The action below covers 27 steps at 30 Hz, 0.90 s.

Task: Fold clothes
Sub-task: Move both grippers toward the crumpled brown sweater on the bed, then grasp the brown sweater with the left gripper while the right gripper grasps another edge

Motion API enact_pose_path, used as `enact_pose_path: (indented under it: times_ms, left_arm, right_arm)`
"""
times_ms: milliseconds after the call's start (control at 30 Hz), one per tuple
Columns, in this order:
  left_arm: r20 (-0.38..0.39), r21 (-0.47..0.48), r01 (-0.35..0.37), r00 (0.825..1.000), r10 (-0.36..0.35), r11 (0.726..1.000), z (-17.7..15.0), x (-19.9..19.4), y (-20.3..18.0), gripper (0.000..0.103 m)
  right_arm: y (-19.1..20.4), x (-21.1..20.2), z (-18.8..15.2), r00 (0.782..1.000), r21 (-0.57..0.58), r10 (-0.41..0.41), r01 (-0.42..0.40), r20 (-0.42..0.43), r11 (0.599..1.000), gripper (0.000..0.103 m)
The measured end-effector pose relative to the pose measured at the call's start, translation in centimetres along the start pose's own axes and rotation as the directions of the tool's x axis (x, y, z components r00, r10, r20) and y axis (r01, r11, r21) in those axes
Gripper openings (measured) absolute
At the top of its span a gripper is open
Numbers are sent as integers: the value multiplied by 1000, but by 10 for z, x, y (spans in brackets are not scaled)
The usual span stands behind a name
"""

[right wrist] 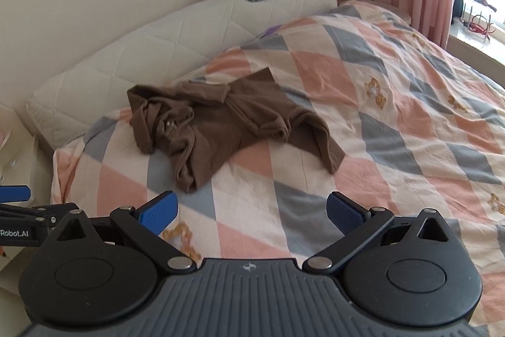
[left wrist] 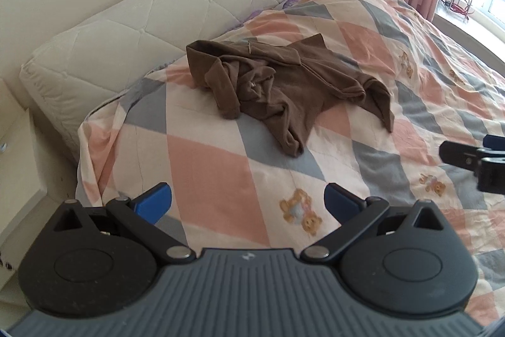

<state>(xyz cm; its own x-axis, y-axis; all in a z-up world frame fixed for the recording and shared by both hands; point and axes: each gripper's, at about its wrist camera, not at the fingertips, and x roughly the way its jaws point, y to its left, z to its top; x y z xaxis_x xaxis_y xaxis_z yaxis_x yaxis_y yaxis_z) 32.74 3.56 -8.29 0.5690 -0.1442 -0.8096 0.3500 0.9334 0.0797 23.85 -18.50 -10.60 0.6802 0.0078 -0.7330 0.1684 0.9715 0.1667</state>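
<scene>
1. Garment comes first: the brown shirt (left wrist: 284,87) lies crumpled on the patchwork quilt (left wrist: 208,179), well ahead of both tongs.
2. We hold the left gripper (left wrist: 247,199) released, jaws wide and empty, so it is ready to take an edge.
3. Our right gripper (right wrist: 252,210) is also spread and empty; we judge that the spreading is not yet begun.

Brown shirt (left wrist: 277,84), pink-grey diamond quilt (left wrist: 394,59)
</scene>
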Motion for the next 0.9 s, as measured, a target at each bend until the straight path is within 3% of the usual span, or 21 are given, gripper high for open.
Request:
enact_pose_path:
  times_ms: [200,267,400,433,500,633,733,800,900]
  left_arm:
    - [86,200,1,996,-18,980,23,57,8,84]
    - [107,311,-18,994,-17,950,31,80,5,67]
    - [163,486,-55,986,-29,872,49,123,1,62]
    - [186,535,-71,982,-36,842,51,132,-1,66]
    - [229,648,-123,973,-39,751,52,151,-6,70]
    - [238,837,-157,967,-91,524,49,189,-11,78]
    - [237,916,-178,963,-127,360,42,215,-7,78]
    - [221,940,-173,965,-142,294,42,229,-1,78]
    - [219,962,-184,961,-169,203,39,245,5,79]
  right_arm:
    - [12,58,2,1000,-98,6,-8,-23,995,103]
    - [22,80,-2,999,-156,16,-20,-32,988,100]
    - [49,123,-12,999,-299,21,-29,-30,954,89]
    - [57,133,-14,999,-333,25,-32,-24,942,87]
    - [70,152,-16,999,-390,36,-38,-14,920,85]
    - [94,190,-18,999,-500,52,-48,-6,865,76]
    - [104,212,-18,998,-542,63,-51,3,839,75]
    - [108,226,-17,998,-560,55,-39,11,828,74]
    - [108,244,-17,1000,-594,23,-12,12,805,55]
